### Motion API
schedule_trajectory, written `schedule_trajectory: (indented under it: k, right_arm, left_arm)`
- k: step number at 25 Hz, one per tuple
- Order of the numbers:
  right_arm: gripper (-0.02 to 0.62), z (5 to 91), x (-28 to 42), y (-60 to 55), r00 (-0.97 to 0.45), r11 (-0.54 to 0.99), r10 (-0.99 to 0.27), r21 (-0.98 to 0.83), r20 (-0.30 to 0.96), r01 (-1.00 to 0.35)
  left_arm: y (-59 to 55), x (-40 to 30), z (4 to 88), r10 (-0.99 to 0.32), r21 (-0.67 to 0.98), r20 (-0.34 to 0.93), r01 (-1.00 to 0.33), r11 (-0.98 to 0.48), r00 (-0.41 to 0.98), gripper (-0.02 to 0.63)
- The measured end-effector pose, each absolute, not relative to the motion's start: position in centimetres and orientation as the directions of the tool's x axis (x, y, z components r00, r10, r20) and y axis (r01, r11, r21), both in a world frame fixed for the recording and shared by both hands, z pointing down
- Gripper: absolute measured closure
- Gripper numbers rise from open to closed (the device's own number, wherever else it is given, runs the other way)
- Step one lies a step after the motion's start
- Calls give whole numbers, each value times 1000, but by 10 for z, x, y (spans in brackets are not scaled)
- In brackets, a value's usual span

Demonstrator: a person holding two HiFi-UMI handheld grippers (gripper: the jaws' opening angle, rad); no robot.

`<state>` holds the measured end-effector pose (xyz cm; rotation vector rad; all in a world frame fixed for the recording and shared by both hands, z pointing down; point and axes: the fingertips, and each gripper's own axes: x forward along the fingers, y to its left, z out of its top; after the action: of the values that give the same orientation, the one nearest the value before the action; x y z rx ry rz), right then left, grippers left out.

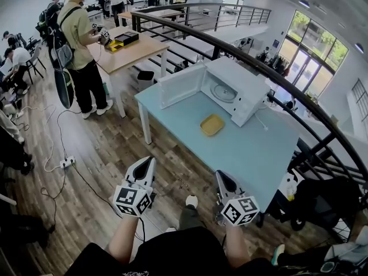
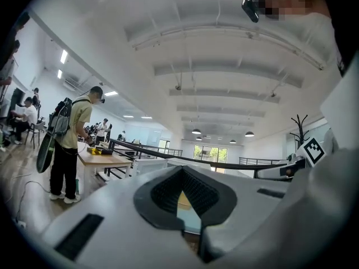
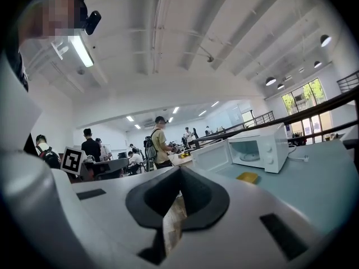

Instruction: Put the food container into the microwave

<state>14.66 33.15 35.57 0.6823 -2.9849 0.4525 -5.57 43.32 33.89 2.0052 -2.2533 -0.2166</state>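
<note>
A flat yellow food container [image 1: 212, 125] lies on the light blue table [image 1: 247, 154], just in front of the white microwave [image 1: 240, 91]. The microwave's door [image 1: 181, 85] stands swung open to the left, and a glass turntable shows inside. Both grippers hang low near my body, well short of the table's near edge. The left gripper [image 1: 148, 161] and the right gripper [image 1: 221, 176] are shut with nothing between the jaws. In the right gripper view the container [image 3: 247, 177] and microwave [image 3: 263, 147] lie far ahead to the right.
A person [image 1: 80, 45] stands at a wooden table [image 1: 135, 52] at the back left. A dark curved railing [image 1: 270, 68] runs behind and right of the blue table. A cable and power strip [image 1: 68, 163] lie on the wooden floor at left.
</note>
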Motion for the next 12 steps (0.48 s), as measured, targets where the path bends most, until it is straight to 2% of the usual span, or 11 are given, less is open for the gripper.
schedule_trajectory:
  k: [12]
  right_arm:
    - [589, 377, 109, 242, -901, 844, -415, -318, 124, -432]
  left_arm:
    - [357, -79, 356, -996, 170, 41, -982, 82, -76, 598]
